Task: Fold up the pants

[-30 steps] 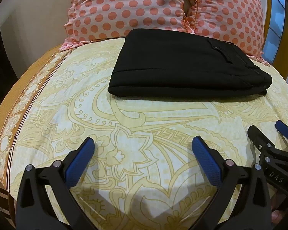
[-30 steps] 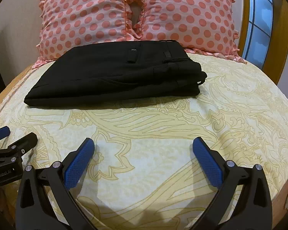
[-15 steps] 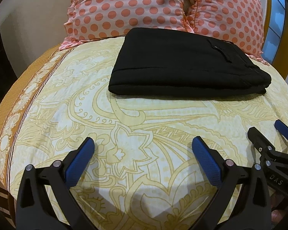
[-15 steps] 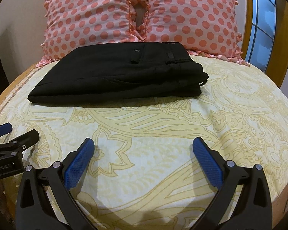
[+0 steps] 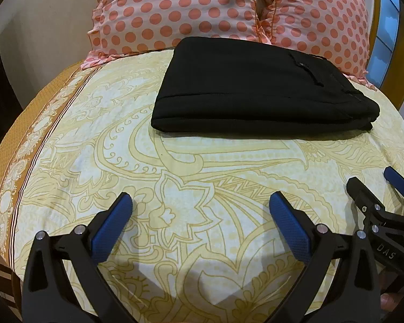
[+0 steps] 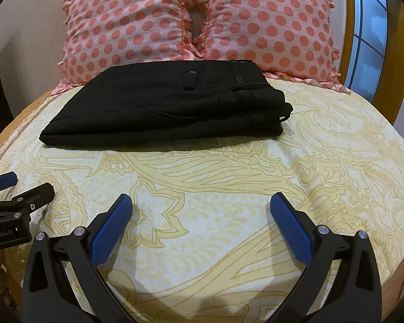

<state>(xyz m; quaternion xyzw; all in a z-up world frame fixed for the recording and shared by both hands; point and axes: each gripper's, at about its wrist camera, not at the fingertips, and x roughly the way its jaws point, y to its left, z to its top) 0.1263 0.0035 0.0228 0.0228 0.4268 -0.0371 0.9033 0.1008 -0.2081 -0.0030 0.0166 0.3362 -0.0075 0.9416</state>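
The left gripper (image 5: pixel 200 215) hovers low over the yellow patterned bedspread (image 5: pixel 202 167) with its jaws spread and holding nothing. Beyond it, the black pants (image 5: pixel 256 91) lie folded in a neat stack on the bed, touching the polka-dot pillows (image 6: pixel 196 18). The right gripper (image 6: pixel 201 215) hovers beside the left one, jaws spread too, well apart from the pants.

Black pants (image 5: pixel 256 91); yellow paisley sheet (image 5: pixel 175 167); pink, seemingly coral-dotted pillows (image 6: pixel 196 18).
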